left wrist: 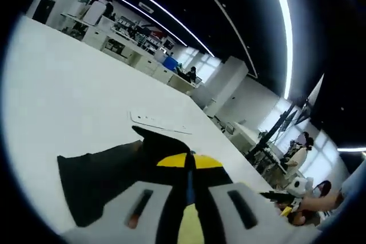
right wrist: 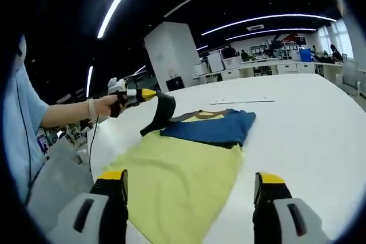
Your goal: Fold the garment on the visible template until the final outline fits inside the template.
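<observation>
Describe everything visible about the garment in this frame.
The garment is soft cloth in yellow, blue and black, with a yellow neckline trim. It lies on the white table, its blue part folded over the yellow body. The left tool is shut on a black sleeve and lifts it. The right tool, open, hovers over the yellow part.

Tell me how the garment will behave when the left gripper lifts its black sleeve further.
Probably floppy: the black sleeve droops in a curve from the left gripper, which is shut on it. Likely light, since one pinched edge carries it while the rest of the garment lies flat on the white table. Lifting further may drag the folded blue part along.
</observation>
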